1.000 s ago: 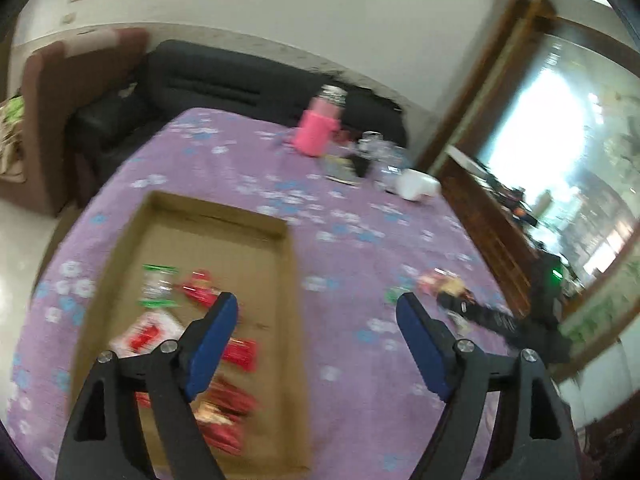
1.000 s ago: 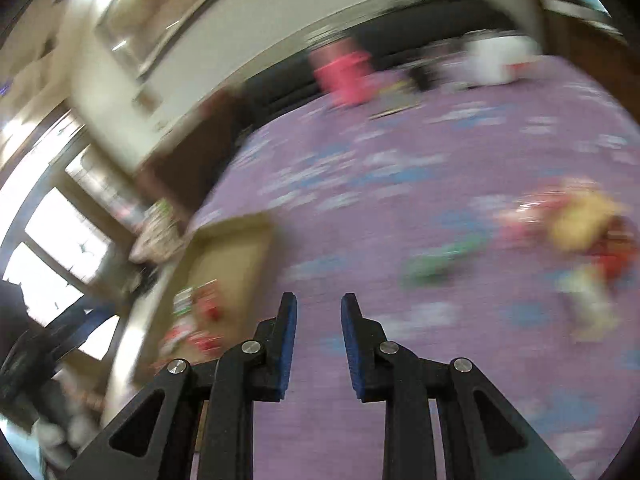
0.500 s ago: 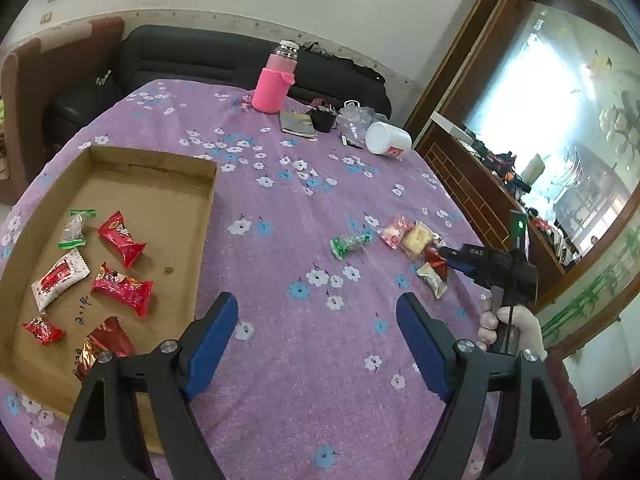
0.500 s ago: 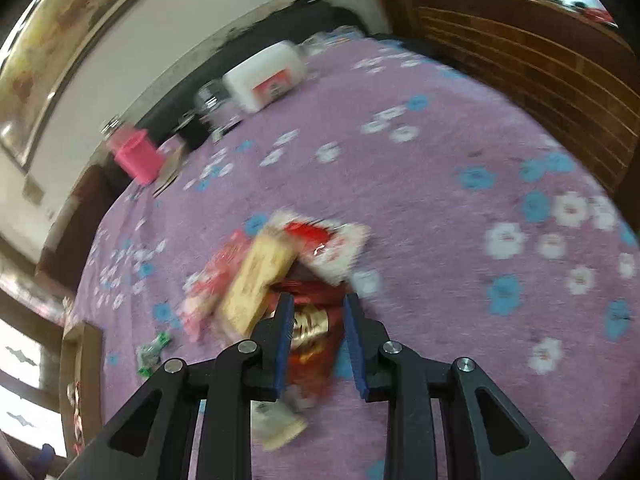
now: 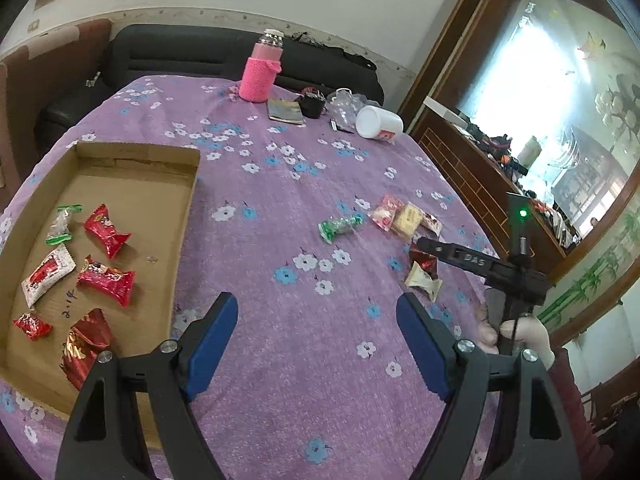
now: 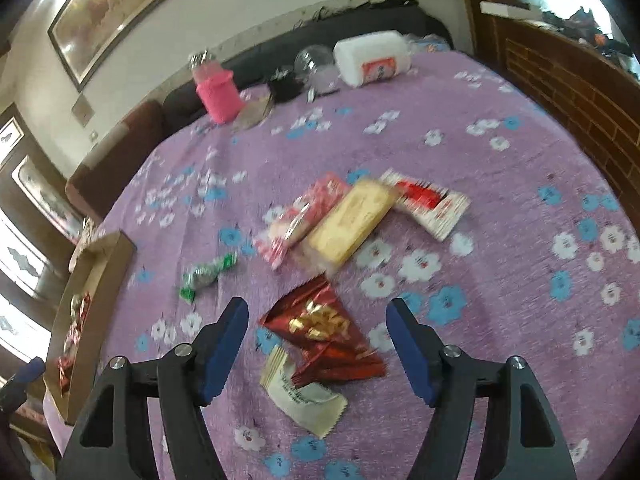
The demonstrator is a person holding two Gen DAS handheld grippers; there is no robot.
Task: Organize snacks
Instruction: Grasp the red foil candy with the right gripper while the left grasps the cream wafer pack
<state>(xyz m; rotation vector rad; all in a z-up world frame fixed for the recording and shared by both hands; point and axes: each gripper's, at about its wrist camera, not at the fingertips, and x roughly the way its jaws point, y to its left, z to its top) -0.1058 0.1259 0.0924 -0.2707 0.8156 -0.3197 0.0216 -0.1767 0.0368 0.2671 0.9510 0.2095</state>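
Change: half a second ago the right gripper (image 6: 316,316) had its jaws nearly together over the red foil packet (image 6: 324,336); now they stand wide apart with the packet lying between them on the cloth, gripped by neither.
Left gripper (image 5: 316,320): spread wide, holding nothing, above bare purple tablecloth (image 5: 260,240) between the box and the loose snacks.
Cardboard box (image 5: 188,208): on the cloth's left side, shallow and open-topped; its near-left corner is cut off by the frame edge and partly hidden behind the left gripper's arm.
In the box: a green-ended clear candy (image 5: 62,224), four red packets and a white-and-red sachet (image 5: 46,276); the print on them is too small to read.
Loose snacks: the red foil packet overlaps a cream sachet (image 6: 304,396); further off lie a yellow biscuit bar (image 6: 348,220), a pink packet (image 6: 300,216) touching its side, a white-and-red packet (image 6: 432,204) and a green twist candy (image 6: 206,274) set apart to the left.
Blur: the right wrist view is smeared, so labels and edges of the far snacks are uncertain.
Left wrist view of the pile: the right gripper's black body covers part of the red foil packet.
Far end of table: a pink-sleeved bottle (image 5: 260,68), a tipped white cup (image 5: 378,122) and small dark items hard to make out.
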